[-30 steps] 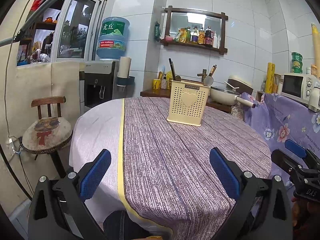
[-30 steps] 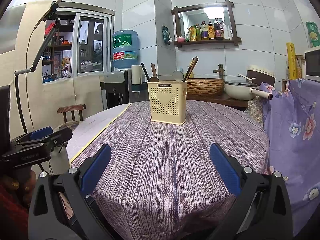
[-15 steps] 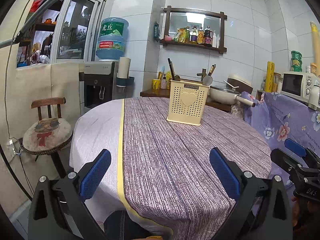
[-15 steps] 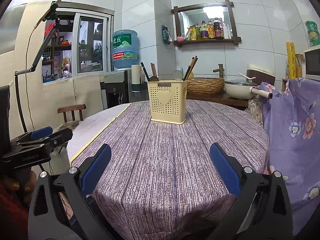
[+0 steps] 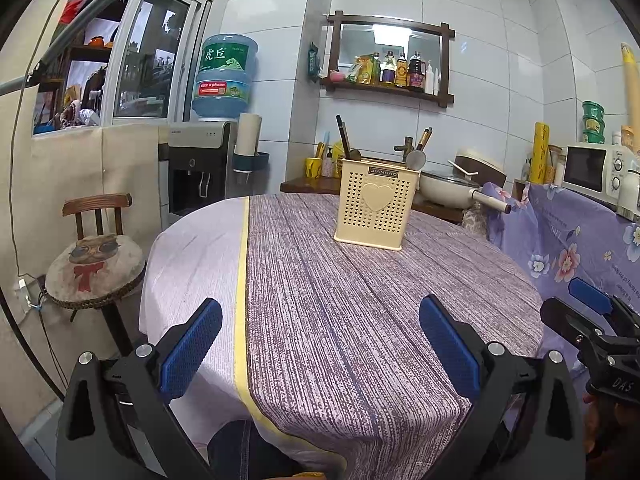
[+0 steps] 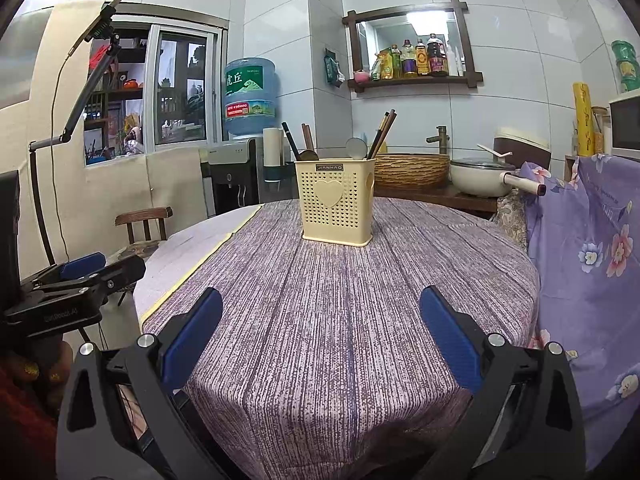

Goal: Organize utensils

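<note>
A cream perforated utensil holder (image 5: 374, 208) with a heart on its front stands upright on the far part of the round table (image 5: 344, 320); it also shows in the right wrist view (image 6: 335, 205). Chopsticks, dark handles and a round metal spoon (image 6: 355, 148) stick up out of it. My left gripper (image 5: 320, 344) is open and empty, held off the table's near edge. My right gripper (image 6: 320, 336) is open and empty, also at the near edge. Each gripper shows at the side of the other's view.
The table wears a purple striped cloth with a yellow band (image 5: 241, 300). A wooden chair with a round cushion (image 5: 94, 268) stands at the left. A water dispenser (image 5: 200, 168), a counter with a pot (image 5: 452, 192), and a floral purple cover (image 6: 592, 248) at the right.
Nothing on the table has moved. The left wrist view has shifted very slightly; both grippers stay open at the near edge.
</note>
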